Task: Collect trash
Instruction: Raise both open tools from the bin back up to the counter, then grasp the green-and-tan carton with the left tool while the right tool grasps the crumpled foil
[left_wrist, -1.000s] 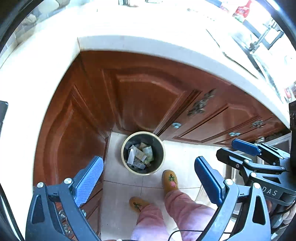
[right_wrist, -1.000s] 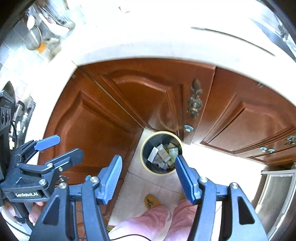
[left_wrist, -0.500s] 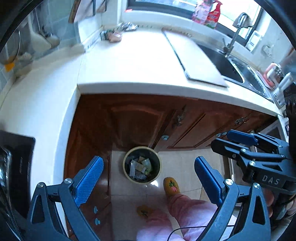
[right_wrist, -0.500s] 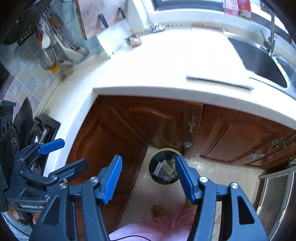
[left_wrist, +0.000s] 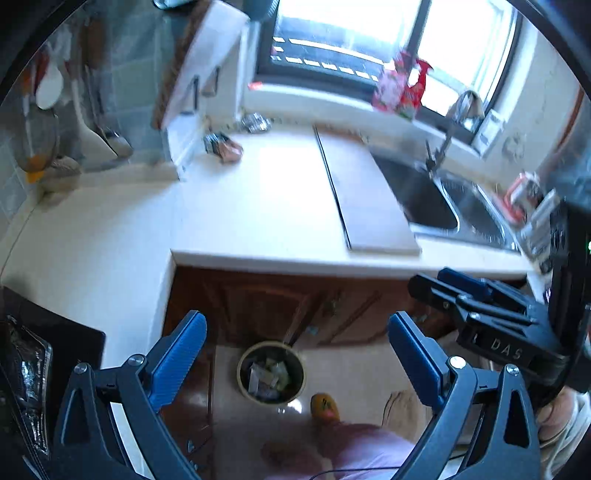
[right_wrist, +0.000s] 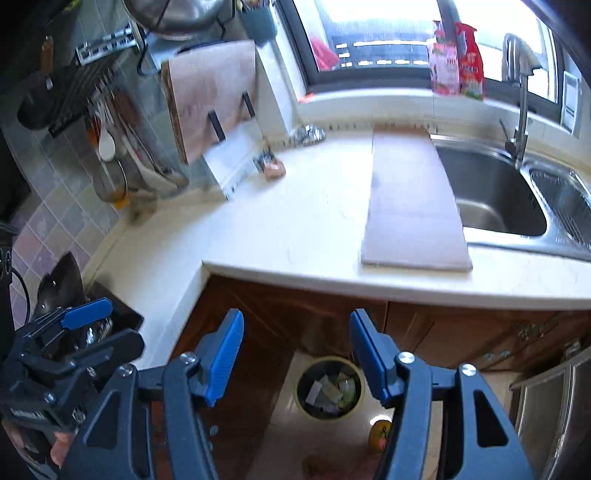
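Observation:
A round trash bin (left_wrist: 271, 373) with paper scraps in it stands on the floor by the brown cabinets; it also shows in the right wrist view (right_wrist: 330, 387). On the white counter's far corner lie a pinkish wrapper (left_wrist: 225, 147) (right_wrist: 272, 168) and a crumpled foil piece (left_wrist: 255, 122) (right_wrist: 309, 134). My left gripper (left_wrist: 295, 362) is open and empty, high above the bin. My right gripper (right_wrist: 295, 354) is open and empty, also above the floor in front of the counter edge.
A flat board (right_wrist: 412, 199) lies on the counter beside the steel sink (right_wrist: 491, 192) with its tap (right_wrist: 521, 110). Red packets (right_wrist: 458, 62) stand on the window sill. A cutting board (right_wrist: 210, 99) and utensils hang at left. A stove (left_wrist: 40, 354) is at far left.
Both grippers have risen and tilted up: the counter top, sink and window have come into view, and the bin has shrunk toward the bottom. Both stay open and empty.

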